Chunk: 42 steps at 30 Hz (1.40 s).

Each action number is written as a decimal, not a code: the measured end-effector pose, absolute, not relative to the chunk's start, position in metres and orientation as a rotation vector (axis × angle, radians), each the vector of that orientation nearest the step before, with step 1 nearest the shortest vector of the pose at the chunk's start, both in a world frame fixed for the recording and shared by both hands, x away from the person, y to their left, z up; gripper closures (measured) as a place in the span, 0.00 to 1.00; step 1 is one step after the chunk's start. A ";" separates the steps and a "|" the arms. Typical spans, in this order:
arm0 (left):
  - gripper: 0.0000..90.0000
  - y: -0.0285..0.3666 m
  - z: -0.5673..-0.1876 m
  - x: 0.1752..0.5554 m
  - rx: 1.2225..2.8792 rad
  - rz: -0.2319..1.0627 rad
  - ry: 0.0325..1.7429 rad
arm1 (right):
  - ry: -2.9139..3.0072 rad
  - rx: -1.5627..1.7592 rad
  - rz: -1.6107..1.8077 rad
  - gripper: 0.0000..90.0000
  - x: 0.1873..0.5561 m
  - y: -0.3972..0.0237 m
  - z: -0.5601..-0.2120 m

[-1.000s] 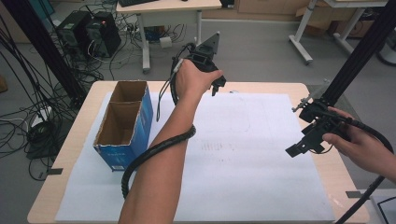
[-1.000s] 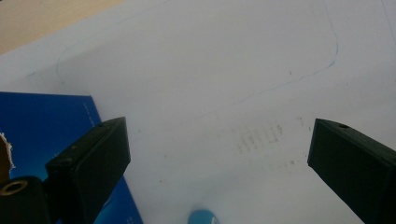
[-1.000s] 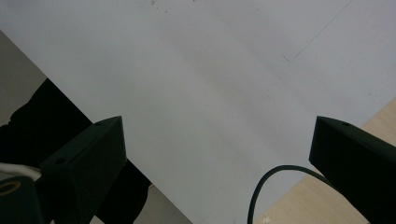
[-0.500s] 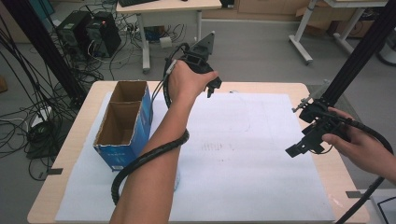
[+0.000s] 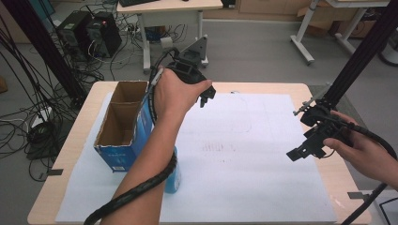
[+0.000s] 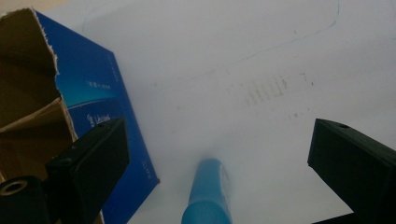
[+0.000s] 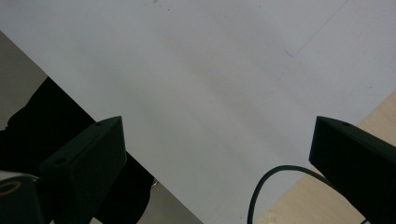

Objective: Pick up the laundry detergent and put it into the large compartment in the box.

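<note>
Since the earlier frames, the left hand point(image 5: 176, 93) had drawn its gripper slightly back toward the far edge of the table and a little to the left, while the right hand had stayed where it was.

In the high view the left gripper point(image 5: 206, 96) hung above the far middle of the white sheet point(image 5: 263, 178), just beside the open cardboard box point(image 5: 124, 124) with blue sides. Its own camera showed its jaws spread wide apart with nothing between them. Below them stood a light blue bottle point(image 6: 208, 196), upright on the sheet close to the box's blue side point(image 6: 100, 102); from above, that bottle point(image 5: 172, 176) was partly hidden behind the forearm, near the box's front corner. A thick black cable point(image 5: 136, 194) trailed along the forearm.

The right hand point(image 5: 366, 152) held the right gripper point(image 5: 305, 147) over the right edge of the sheet. Its jaws also stood wide open and empty, looking down on the white sheet point(image 7: 210, 93) and a strip of the wooden table point(image 7: 299, 200), with a thin black cable point(image 7: 261, 186) curving across.
</note>
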<state>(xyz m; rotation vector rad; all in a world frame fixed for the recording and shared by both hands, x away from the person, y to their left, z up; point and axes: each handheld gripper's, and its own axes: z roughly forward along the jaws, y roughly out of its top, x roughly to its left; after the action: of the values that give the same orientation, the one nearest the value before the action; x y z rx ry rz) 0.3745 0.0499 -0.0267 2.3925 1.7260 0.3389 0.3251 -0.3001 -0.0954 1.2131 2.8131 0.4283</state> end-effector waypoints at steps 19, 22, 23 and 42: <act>0.07 0.071 -0.020 0.328 2.366 0.342 1.774 | 2.812 1.179 0.447 0.04 0.301 -0.293 -0.089; 0.06 0.075 -0.020 0.322 2.365 0.339 1.786 | 2.812 1.177 0.446 0.04 0.298 -0.292 -0.089; 0.06 0.075 -0.020 0.320 2.364 0.338 1.790 | 2.814 1.168 0.449 0.04 0.297 -0.292 -0.089; 0.06 0.081 -0.035 0.306 2.374 0.292 1.824 | 2.820 1.148 0.467 0.04 0.286 -0.291 -0.089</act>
<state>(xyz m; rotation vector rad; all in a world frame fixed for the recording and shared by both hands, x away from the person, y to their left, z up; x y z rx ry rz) 0.3056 0.0815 -0.0355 2.3740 1.8244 0.2922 0.2855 -0.2906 -0.0891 1.1480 2.8198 0.4670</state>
